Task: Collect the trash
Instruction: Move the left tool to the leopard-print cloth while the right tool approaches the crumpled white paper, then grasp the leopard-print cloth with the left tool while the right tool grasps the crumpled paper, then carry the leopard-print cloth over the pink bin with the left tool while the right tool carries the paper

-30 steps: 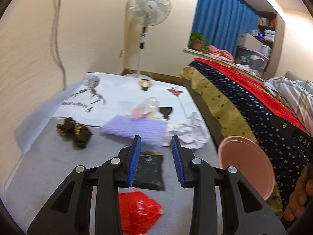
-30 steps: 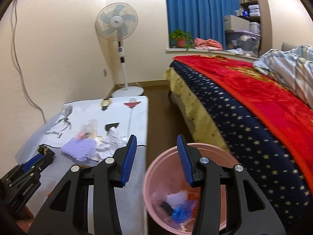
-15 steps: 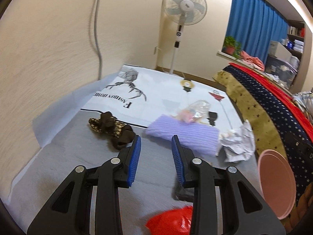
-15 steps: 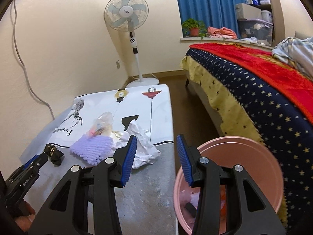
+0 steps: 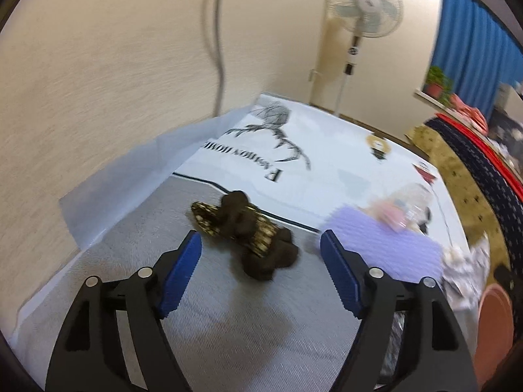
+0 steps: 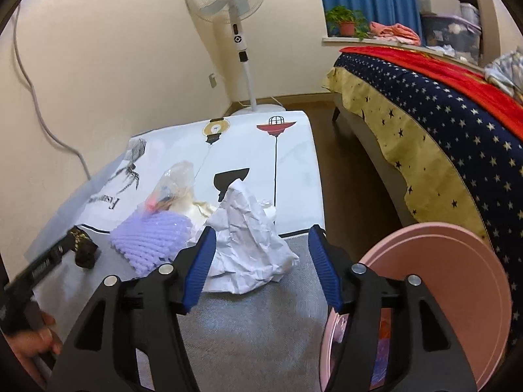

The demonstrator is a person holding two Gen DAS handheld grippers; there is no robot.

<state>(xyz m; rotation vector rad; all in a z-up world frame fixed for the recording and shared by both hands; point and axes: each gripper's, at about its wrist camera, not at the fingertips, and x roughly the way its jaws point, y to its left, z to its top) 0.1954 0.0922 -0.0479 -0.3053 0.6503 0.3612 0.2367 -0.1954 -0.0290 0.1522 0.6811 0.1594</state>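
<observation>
The left hand-held gripper (image 5: 260,269) had its blue-padded jaws apart and opening, nothing between them, aimed down at the dark brown and gold wrapper (image 5: 248,233) that lay crumpled on the grey part of the counter (image 5: 228,333) just ahead of the pads; spreading before arrival looked meant to let the jaws straddle the lumpy scrap rather than push it away. The right hand-held gripper (image 6: 261,263) was likewise apart and opening, empty, and pointed at the crumpled white paper (image 6: 248,245), which stood in a peak at the seam where the grey mat met the printed white cover. Between the two targets lay a lilac ribbed foam sheet (image 6: 152,236) with a clear plastic bag (image 6: 173,184) behind it, both still to be gathered. The pink bin (image 6: 441,287) stood just off the counter's right edge beside the bed (image 6: 441,104), already holding some scraps, probably kept there so each load needed only a short swing. Each hand seemed to be taking the piece nearest its own side.
</observation>
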